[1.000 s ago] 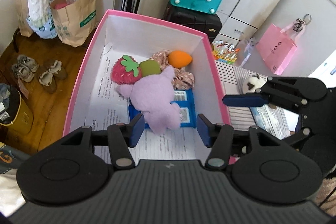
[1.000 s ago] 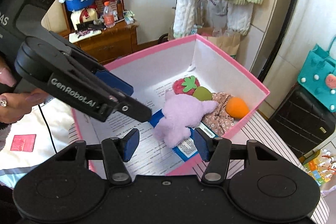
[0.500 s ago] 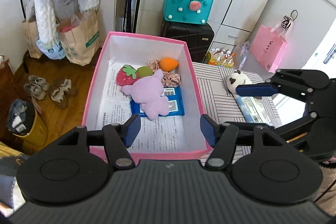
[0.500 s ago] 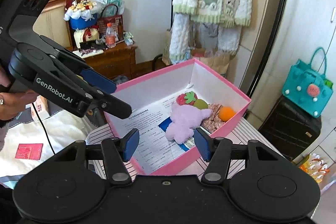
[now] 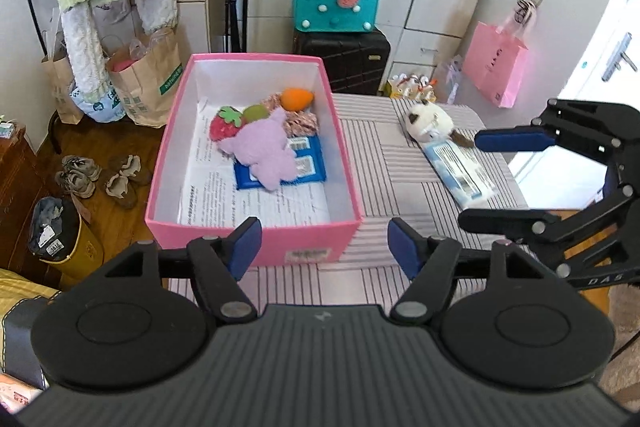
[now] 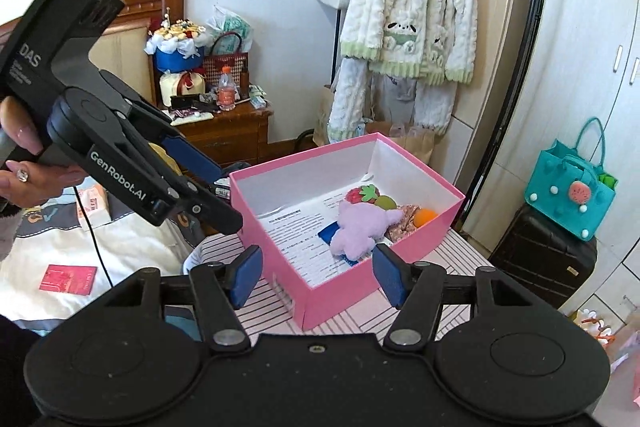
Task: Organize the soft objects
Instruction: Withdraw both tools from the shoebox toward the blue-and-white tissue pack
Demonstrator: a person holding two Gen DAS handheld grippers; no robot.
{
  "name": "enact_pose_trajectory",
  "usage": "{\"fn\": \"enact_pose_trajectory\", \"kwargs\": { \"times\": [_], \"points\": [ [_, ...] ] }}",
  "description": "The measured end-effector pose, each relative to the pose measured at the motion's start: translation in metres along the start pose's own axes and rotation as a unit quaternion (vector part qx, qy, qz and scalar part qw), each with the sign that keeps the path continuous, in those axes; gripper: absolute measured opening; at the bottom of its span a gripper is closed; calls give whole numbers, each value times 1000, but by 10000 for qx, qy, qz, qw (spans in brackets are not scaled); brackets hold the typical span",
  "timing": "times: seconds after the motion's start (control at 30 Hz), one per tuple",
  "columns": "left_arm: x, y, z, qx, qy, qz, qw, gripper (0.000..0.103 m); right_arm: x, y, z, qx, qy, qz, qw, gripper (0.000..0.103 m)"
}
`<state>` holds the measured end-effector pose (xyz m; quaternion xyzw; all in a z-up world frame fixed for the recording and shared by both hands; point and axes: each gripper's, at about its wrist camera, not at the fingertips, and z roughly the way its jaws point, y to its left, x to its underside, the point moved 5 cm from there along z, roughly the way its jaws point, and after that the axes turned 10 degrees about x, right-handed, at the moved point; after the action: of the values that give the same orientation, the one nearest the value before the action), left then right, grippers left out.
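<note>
A pink box [image 5: 256,243] [image 6: 344,291] stands on the striped table [image 5: 384,163]. Inside it a lilac plush [image 5: 264,155] [image 6: 360,227] lies on a blue packet [image 5: 308,163], beside a strawberry [image 5: 224,125], a green toy [image 5: 256,113], an orange toy [image 5: 296,98] and a floral cloth [image 5: 300,123]. A white and brown plush [image 5: 428,121] and a flat light blue packet [image 5: 460,171] lie on the table right of the box. My left gripper [image 5: 324,253] hangs in front of the box, its jaws opening with nothing between them. My right gripper [image 6: 316,275] is also opening and empty, back from the box's near corner.
A black suitcase [image 5: 344,63] with a teal bag [image 5: 336,3] stands behind the table. A pink bag [image 5: 496,63] hangs at the right. Paper bags [image 5: 144,83], shoes [image 5: 100,175] and hanging clothes [image 6: 408,27] are at the left. A hand [image 6: 20,163] holds the left gripper beside a bed [image 6: 60,259].
Both grippers have pulled back and up from inside the box, and their jaws have spread wider. The lilac plush stays lying in the box.
</note>
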<state>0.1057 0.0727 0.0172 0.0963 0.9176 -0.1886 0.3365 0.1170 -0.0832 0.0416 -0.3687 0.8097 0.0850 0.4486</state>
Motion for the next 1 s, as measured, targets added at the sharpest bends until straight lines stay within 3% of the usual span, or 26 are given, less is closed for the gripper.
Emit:
{"fn": "enact_pose_trajectory", "kwargs": {
  "times": [0.57,1.0],
  "points": [
    [40,-60,27,419,293,335,9981,85,90,-26,-43,172,110,640,9977,74],
    [30,-103,98,866,170,833,9926,99,162,-79,-22,474,45,1486,9877,86]
  ]
}}
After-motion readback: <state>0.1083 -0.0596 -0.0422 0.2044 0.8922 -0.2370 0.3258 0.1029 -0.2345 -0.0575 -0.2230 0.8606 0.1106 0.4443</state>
